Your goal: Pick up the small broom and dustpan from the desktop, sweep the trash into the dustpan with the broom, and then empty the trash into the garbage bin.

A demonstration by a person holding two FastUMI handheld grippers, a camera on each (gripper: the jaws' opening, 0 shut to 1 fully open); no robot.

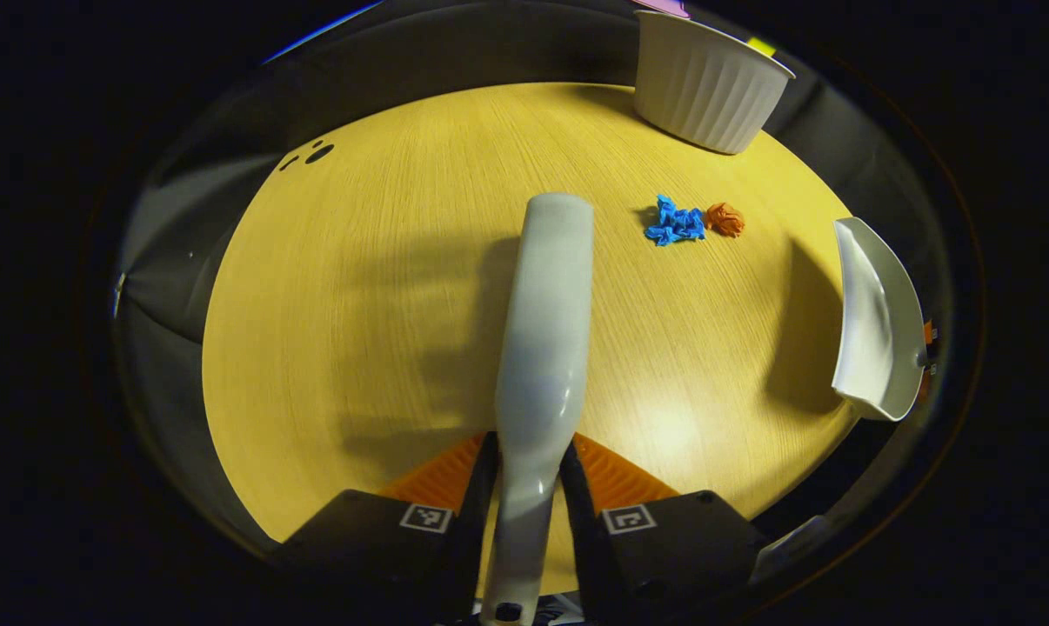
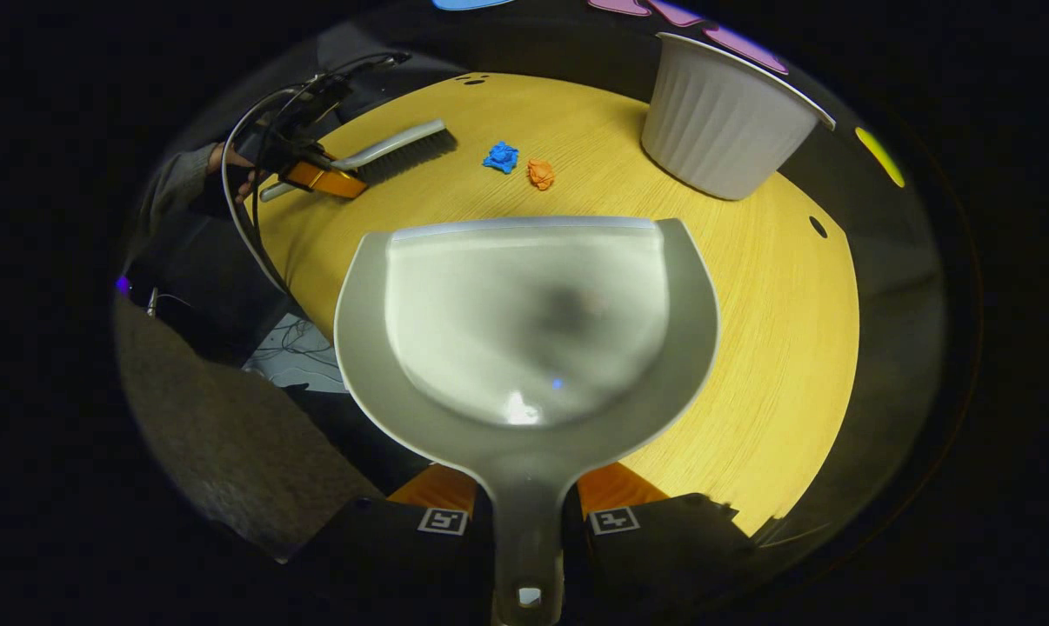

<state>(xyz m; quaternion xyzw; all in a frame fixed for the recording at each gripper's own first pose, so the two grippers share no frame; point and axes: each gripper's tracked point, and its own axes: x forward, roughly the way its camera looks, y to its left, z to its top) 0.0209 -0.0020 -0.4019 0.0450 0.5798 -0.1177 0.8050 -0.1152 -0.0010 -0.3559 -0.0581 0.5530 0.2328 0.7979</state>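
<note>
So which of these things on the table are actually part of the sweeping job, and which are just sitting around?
Part of the job:
broom, held in the left gripper
dustpan, held in the right gripper
blue paper scrap
orange paper scrap
white ribbed bin

Just lying about:
cables off the table's edge
yellow table, only the work surface

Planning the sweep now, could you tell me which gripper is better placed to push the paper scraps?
Left: it grips the broom, with the blue scrap and orange scrap just ahead. The right gripper holds the dustpan.
</note>
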